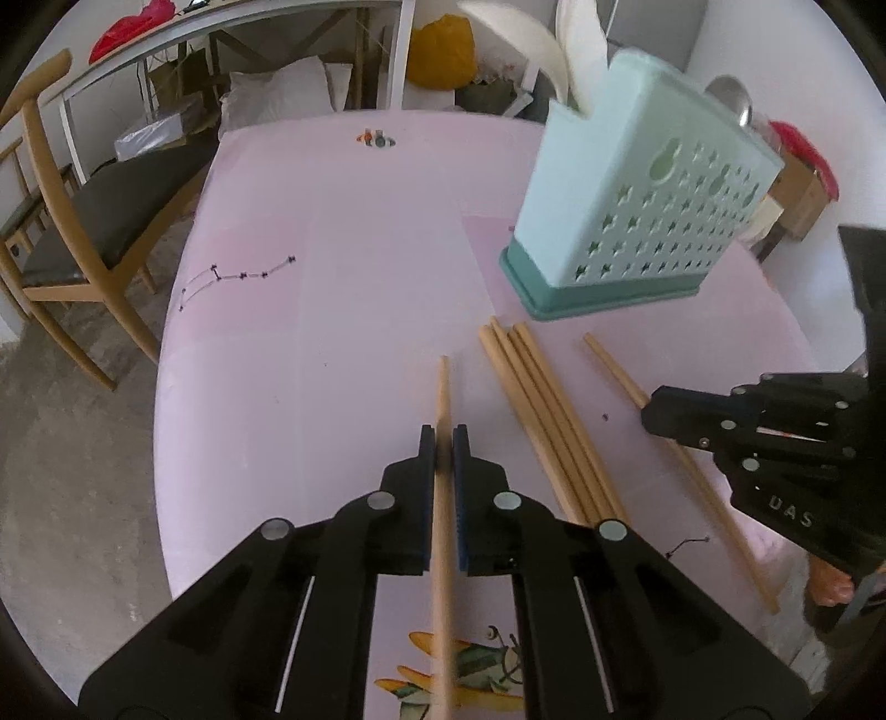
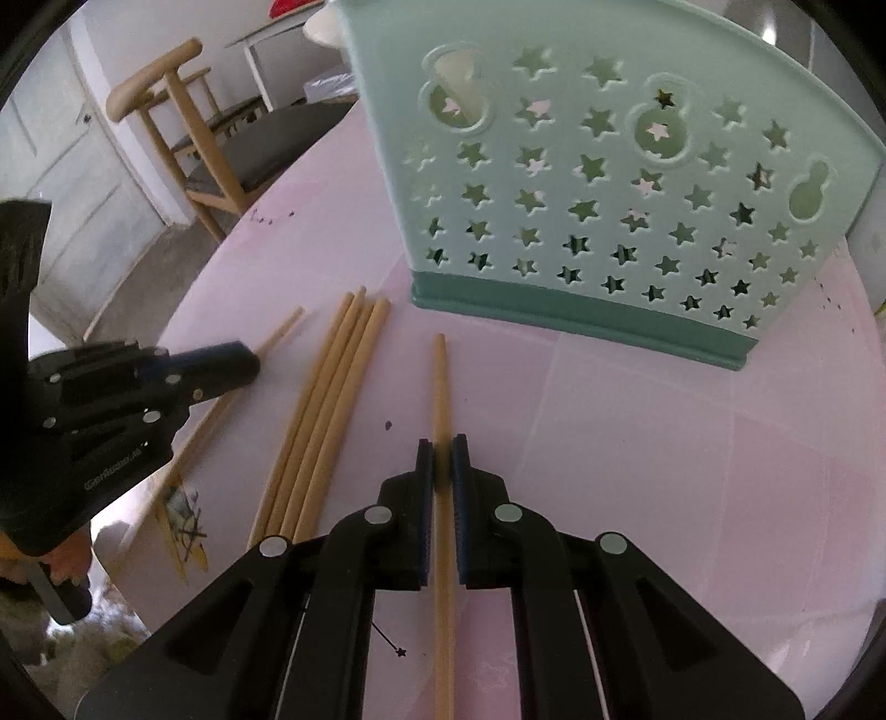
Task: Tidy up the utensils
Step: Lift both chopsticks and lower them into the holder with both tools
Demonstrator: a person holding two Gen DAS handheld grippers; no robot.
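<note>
My left gripper is shut on a wooden chopstick that runs lengthwise between its pads over the pink table. In the same way, the right gripper is shut on another chopstick. Between the two lies a small bundle of loose chopsticks on the cloth. Each gripper shows in the other's view, the right gripper at the right edge and the left gripper at the left. A mint utensil holder with star holes stands just beyond the chopsticks.
White spoons and a metal spoon stick out of the holder. The pink tablecloth curves to an edge on the left, where a wooden chair stands. A hand shows behind the right gripper.
</note>
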